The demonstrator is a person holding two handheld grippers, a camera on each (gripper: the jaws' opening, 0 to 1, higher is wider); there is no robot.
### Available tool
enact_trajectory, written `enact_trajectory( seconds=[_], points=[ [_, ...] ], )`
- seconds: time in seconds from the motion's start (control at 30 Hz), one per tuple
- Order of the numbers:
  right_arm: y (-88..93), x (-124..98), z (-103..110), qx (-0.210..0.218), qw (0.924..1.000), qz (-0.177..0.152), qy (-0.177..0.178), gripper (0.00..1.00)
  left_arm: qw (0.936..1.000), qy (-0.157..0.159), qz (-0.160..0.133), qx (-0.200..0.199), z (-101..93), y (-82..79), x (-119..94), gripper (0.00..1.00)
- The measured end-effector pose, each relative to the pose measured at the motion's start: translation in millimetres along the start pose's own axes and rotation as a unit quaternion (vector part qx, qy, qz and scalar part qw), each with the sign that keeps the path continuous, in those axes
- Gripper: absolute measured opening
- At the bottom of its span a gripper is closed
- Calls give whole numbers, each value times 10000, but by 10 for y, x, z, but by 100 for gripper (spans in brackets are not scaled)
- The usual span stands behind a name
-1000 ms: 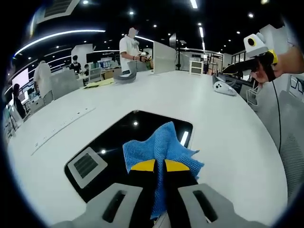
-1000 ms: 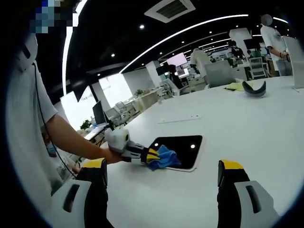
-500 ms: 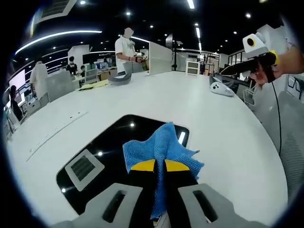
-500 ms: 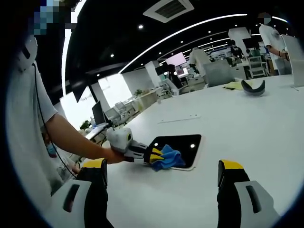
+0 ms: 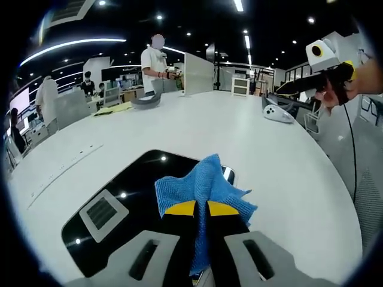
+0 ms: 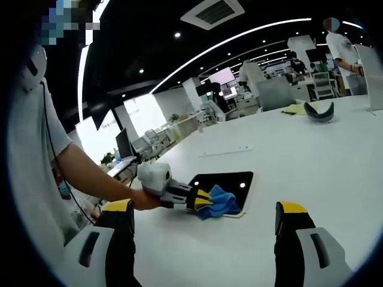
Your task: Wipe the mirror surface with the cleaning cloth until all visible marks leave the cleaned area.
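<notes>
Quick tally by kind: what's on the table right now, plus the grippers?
Mirror: 1
Blue cleaning cloth: 1
Dark curved item at the far edge: 1
White device: 1
Grippers: 2, left gripper, right gripper
Total: 6

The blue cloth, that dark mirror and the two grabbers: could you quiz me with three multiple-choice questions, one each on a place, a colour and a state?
1. Where does the blue microfibre cloth sit?
A. on the dark rectangular mirror's near edge
B. on a chair
C. on the floor

2. What colour are the left gripper's tips?
A. red
B. yellow
C. green

3. How is the right gripper?
A. shut on the cloth
B. open, holding nothing
C. shut on a cable

Answers:
1. A, the right gripper view shows it over the mirror's edge.
2. B, yellow pads pinch the cloth.
3. B, its jaws stand wide apart.
</notes>
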State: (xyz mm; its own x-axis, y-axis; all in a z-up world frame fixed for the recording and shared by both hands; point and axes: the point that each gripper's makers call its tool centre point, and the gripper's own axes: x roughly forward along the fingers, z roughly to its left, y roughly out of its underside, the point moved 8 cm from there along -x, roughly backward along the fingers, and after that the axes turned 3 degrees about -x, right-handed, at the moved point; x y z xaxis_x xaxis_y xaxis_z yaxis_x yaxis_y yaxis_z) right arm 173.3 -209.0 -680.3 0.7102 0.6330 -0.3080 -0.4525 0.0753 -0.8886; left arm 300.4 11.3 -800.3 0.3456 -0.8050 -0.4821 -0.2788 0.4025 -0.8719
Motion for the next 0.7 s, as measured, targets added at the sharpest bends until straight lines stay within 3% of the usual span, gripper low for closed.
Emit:
enact_trajectory(
  seconds=[0.7],
  points=[
    [7, -42, -34, 40, 10000, -32, 60, 99, 9997, 230, -68, 41, -108, -114, 259, 3]
  ],
)
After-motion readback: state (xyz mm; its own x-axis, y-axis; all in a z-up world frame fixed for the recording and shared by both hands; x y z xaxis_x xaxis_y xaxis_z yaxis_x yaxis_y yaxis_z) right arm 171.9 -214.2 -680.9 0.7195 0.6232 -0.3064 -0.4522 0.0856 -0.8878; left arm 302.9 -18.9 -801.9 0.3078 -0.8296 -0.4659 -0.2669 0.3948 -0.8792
